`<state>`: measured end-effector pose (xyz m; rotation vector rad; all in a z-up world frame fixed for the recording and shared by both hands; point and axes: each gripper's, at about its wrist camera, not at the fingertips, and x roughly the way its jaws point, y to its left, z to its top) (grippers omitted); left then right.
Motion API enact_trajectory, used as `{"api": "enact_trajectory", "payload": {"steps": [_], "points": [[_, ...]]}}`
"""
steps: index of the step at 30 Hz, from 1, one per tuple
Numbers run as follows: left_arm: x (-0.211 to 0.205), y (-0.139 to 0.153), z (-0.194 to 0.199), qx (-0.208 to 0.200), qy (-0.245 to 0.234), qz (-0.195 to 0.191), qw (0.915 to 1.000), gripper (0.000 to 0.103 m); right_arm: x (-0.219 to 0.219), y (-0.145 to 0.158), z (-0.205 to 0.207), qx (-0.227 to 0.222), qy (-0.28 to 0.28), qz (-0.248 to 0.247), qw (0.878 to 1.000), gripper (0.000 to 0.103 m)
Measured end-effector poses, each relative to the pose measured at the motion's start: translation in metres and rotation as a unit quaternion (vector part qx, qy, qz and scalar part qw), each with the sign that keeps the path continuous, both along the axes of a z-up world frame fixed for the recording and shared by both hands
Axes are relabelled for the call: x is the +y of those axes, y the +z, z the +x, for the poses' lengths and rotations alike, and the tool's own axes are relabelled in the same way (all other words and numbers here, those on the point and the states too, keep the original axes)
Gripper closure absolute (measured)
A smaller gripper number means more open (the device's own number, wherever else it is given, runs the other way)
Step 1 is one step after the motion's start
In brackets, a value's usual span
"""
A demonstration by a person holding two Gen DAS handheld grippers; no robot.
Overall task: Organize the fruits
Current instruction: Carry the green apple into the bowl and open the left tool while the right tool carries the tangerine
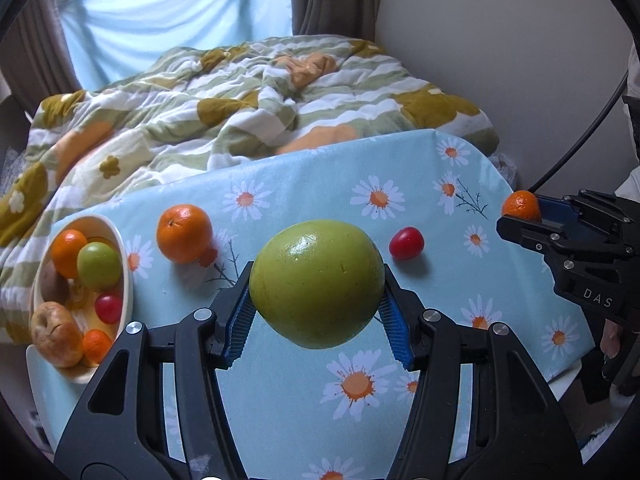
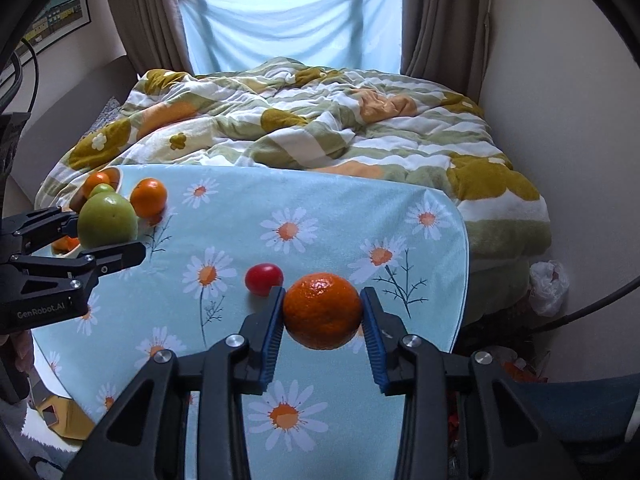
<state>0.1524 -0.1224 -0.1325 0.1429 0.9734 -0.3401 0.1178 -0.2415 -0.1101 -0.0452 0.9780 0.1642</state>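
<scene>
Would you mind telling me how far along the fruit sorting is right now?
Done: the white bowl already holds several fruits. In hand: the left gripper grips a green apple and the right gripper a small orange, both lifted off the table. Left: a large orange and a red tomato on the tablecloth.

Green apple [image 1: 316,280], orange mandarin [image 2: 322,310] (daisy-print blue tablecloth [image 2: 320,208])

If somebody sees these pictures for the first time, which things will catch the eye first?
First the big green apple, clamped in the left gripper above the daisy tablecloth. Next the orange mandarin gripped in the right gripper. Then the white bowl full of fruit at the table's left edge.
</scene>
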Motion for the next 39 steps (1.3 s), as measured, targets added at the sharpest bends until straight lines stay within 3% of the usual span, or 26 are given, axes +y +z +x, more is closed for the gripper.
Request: {"api": "enact_trajectory", "payload": {"steps": [8, 18, 30, 39], "points": [[0.035, 0.032, -0.017, -0.024, 0.036, -0.011, 0.9990, 0.041, 0.047, 0.027, 0.007, -0.016, 0.065, 0.016, 0.998, 0.068], [0.116, 0.049, -0.012, -0.038, 0.069, -0.008, 0.9969, 0.041, 0.129, 0.046, 0.020, -0.030, 0.116, 0.019, 0.993, 0.068], [0.202, 0.037, 0.015, -0.027, 0.052, -0.001, 0.9983, 0.041, 0.211, 0.041, 0.042, -0.014, 0.097, 0.026, 0.995, 0.068], [0.235, 0.007, 0.049, -0.012, 0.012, 0.011, 0.9998, 0.041, 0.258, 0.026, 0.061, -0.004, 0.073, 0.024, 0.997, 0.068]]}}
